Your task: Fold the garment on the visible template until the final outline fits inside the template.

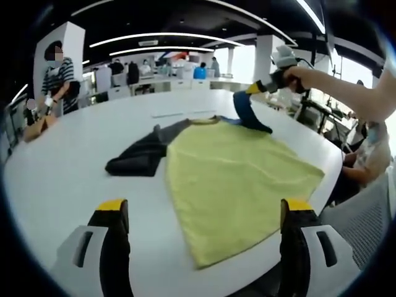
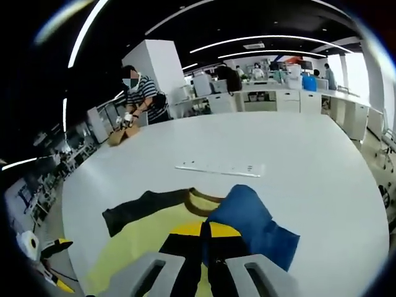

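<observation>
While my right claw (image 2: 201,232) pinches the blue sleeve (image 2: 253,223) above the yellow shirt (image 1: 235,179), I should lay it flat across the chest, edges square. My left claw (image 1: 204,213) hangs spread and empty near the hem. Around the shirt the white surface (image 1: 74,161) lies broad, in an open office with a person standing beyond.
</observation>
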### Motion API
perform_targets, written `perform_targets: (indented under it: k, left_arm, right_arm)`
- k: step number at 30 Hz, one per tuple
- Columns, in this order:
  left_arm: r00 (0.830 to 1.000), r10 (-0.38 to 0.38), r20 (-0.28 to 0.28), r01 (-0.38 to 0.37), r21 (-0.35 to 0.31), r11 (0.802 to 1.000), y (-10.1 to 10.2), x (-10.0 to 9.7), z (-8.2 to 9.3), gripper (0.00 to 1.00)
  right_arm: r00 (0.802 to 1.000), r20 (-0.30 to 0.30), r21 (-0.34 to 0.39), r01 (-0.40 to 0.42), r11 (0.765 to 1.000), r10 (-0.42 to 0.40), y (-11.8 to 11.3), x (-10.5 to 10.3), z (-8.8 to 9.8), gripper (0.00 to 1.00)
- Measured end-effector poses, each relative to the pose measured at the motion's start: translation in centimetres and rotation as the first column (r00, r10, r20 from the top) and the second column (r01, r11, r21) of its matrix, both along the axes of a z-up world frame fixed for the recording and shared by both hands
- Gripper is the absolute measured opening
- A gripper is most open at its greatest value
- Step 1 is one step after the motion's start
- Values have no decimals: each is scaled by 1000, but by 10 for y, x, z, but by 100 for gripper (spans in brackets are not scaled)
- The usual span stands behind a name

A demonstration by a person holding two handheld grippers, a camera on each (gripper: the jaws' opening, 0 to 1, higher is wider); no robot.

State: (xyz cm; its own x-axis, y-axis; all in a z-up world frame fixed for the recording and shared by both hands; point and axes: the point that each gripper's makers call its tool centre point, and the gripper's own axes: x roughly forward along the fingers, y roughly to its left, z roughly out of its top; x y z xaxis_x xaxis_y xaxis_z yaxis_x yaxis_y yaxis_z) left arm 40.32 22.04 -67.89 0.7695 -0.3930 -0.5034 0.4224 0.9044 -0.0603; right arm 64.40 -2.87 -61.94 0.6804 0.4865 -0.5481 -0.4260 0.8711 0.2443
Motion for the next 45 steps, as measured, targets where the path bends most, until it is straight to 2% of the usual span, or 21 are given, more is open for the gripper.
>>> perform_targets:
  k: [14,29,34,38,45]
  left_arm:
    - [1000,12,-5,-12,0,1000,3,0,-3,99]
    - [1000,20,-9,-20,-1,1000,3,-2,-5,99]
    - [1000,19,-13,-19,0,1000,3,-3,-7,99]
    - [1000,21,-12,-21,-2,1000,3,-3,-7,99]
    - [1000,25,-12,-25,-2,1000,3,-3,-7,98]
  right_arm:
    - [999,13,15,-52,999,52,42,-1,-1,0]
    - [985,32,-53,-168,984,170,93,-21,-14,0]
    - [968,29,-116,-244,963,249,110,-35,-27,0]
    - [961,27,-150,-268,952,275,119,-43,-38,0]
    - [942,21,-229,-322,918,336,131,-55,-62,0]
